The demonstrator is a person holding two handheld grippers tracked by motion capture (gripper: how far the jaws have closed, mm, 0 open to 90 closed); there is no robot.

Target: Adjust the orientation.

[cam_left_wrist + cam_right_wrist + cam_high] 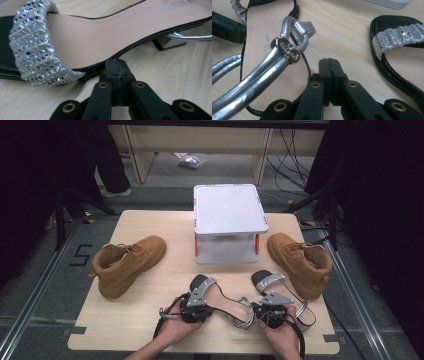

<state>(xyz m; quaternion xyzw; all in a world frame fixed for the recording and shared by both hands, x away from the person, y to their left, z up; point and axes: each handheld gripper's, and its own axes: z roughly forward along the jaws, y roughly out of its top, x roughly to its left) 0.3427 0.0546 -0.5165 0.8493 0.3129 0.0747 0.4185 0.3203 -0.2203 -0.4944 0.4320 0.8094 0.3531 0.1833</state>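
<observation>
Even overhead light, dark surroundings, close views slightly soft.

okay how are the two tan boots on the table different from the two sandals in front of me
The tan boots are closed, lace-up and high at the ankle; the sandals are open, with sparkly toe bands and thin silver straps. The boots lie far apart, either side of the white stand; the sandals lie close together at the near edge by the grippers. Both are pairs resting on the wooden table.

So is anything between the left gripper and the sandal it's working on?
Nothing visible. The left gripper, jaws shut, has its tips right at the edge of the left sandal, just behind the glitter strap; only bare table lies around it.
</observation>
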